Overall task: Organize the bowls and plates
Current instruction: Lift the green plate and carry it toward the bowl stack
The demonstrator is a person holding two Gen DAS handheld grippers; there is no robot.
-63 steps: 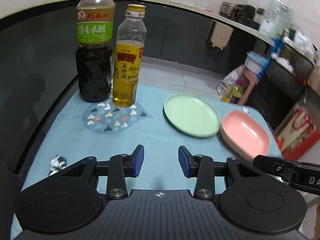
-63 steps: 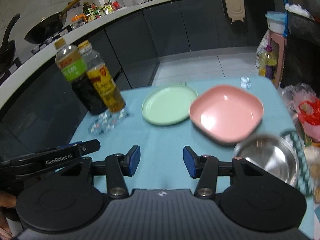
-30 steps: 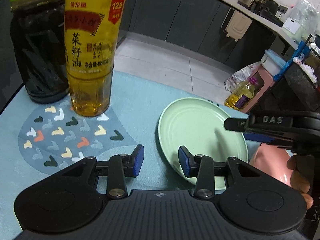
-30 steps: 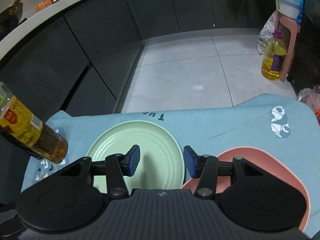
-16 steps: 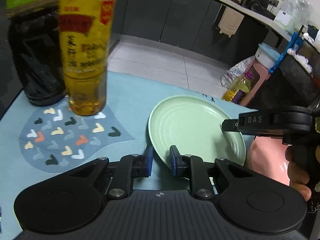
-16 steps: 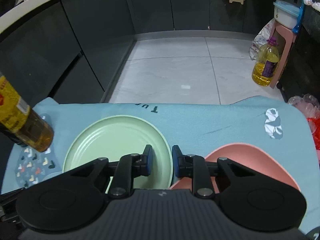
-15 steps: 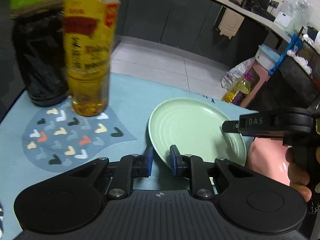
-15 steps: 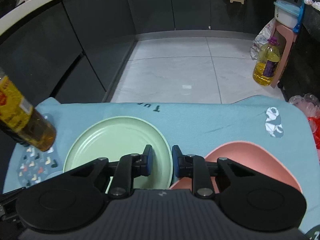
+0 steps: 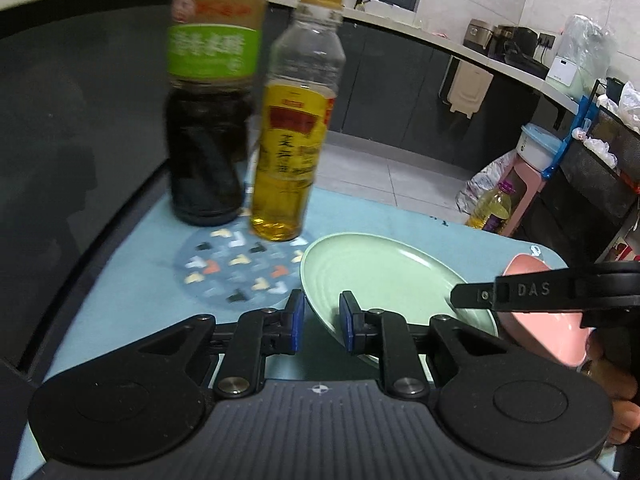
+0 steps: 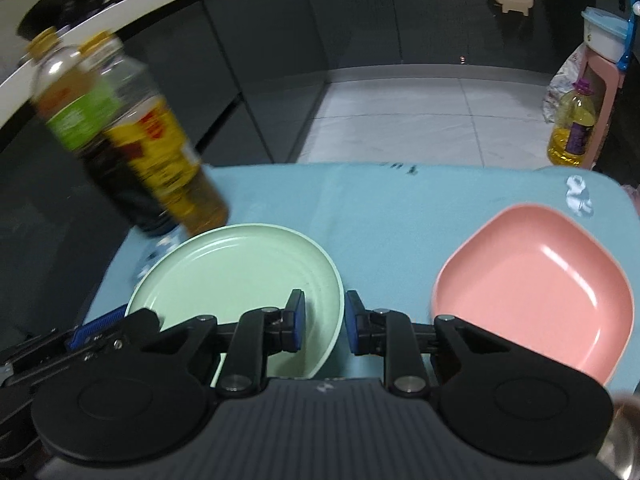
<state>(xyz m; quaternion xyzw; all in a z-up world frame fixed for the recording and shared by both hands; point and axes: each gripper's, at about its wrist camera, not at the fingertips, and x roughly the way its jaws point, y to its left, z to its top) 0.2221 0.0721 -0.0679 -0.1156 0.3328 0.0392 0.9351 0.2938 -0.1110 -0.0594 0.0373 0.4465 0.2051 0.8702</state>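
Over the blue cloth (image 10: pixel 400 208), both grippers (image 9: pixel 320 316) (image 10: pixel 322 320) clamped on the round pale-green plastic plate (image 10: pixel 240 276) — keep level, lift together.

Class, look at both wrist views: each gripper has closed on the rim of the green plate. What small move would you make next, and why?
Probably carry the green plate sideways toward the pink dish and stack it there. The left gripper and right gripper each pinch an opposite side of its rim, the plate looks tilted off the blue cloth, and the pink dish lies empty alongside.
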